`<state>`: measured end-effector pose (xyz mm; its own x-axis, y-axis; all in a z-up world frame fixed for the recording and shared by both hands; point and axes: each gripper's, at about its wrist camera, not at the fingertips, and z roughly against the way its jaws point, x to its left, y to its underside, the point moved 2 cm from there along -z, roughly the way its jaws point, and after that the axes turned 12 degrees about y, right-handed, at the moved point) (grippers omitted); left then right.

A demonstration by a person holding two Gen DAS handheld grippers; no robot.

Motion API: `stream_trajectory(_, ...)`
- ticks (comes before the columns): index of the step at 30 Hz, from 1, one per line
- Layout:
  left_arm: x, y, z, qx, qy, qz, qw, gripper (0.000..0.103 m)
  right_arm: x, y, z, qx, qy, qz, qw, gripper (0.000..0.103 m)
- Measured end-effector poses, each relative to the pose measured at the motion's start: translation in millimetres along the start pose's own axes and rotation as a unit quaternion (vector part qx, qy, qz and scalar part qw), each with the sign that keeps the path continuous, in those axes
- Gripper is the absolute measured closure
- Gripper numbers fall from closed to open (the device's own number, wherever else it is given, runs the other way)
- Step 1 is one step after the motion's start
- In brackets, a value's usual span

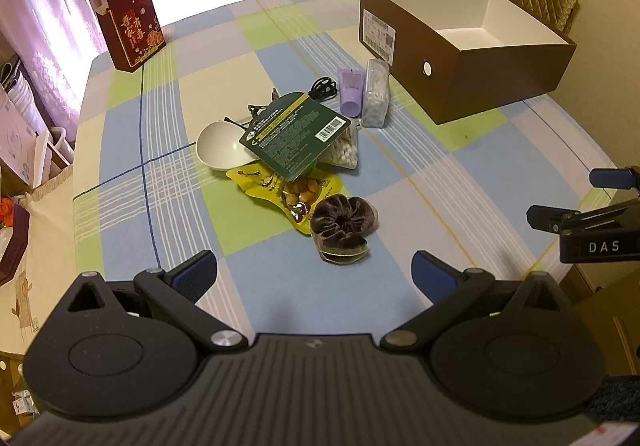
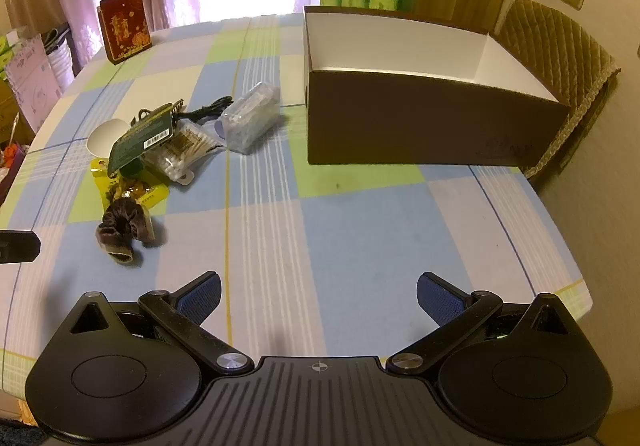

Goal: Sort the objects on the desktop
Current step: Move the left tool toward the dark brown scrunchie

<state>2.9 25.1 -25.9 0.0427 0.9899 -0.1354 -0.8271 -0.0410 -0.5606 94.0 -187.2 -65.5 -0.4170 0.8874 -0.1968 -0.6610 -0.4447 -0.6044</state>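
Both claws hang over the checked cloth (image 2: 360, 230), left gripper (image 1: 314, 270) spread wide and empty, right gripper (image 2: 318, 294) just the same. The pile sits mid-table: scrunchie (image 1: 342, 224) nearest, snack pack (image 1: 280, 188) touching it, green card (image 1: 294, 134) over the bowl (image 1: 220, 148) (swabs (image 1: 344, 154) beside). The box (image 2: 420, 102) waits well apart, nothing visible inside

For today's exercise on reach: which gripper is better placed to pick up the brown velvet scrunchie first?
Probably the left gripper: open, with the brown velvet scrunchie straight ahead. From the right gripper it lies far left.
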Motion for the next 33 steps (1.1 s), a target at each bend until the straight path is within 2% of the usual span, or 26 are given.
stream_trajectory(33, -1.8, 1.3, -3.2, 0.013, -0.009, 0.011, 0.9998, 0.001, 0.1, 1.8, -0.7, 0.003, -0.003, 0.006, 1.000, 0.002)
